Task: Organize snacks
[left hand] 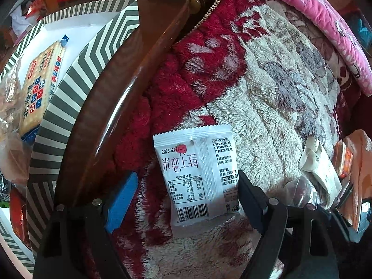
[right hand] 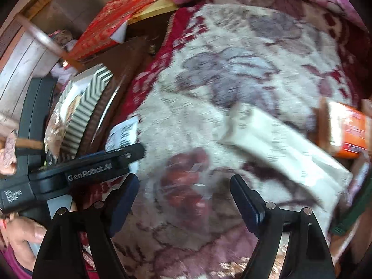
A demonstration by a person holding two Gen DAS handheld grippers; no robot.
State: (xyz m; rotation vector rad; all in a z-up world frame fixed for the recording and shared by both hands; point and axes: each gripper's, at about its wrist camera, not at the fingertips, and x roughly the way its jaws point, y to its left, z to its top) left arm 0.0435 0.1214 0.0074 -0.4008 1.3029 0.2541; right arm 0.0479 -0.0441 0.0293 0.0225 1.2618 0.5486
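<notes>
- Spread under everything: fleece blanket (left hand: pixel 267 97), soft bed for loose snacks awaiting sorting.
- Parked at 9 o'clock on the brown desk (left hand: pixel 130 69): striped box (left hand: pixel 76 74), already holding a cracker pack (left hand: pixel 41 86), likely the collecting spot.
- Straddled by left claw (left hand: pixel 186 200), released, pads clear: white strawberry packet (left hand: pixel 197 174).
- Poised over clear-wrapped red snack (right hand: pixel 188 186): right claw (right hand: pixel 183 200), released, empty.

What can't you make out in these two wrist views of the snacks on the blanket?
- Clear packet, right wrist view: motion blur hides its contents.
- Orange pack, right wrist view: blurred and cut by the edge; label unreadable.
- Striped box, left wrist view: cut by the edge; most contents unseen.
- White packet, left wrist view: front side hidden, lying back up.
</notes>
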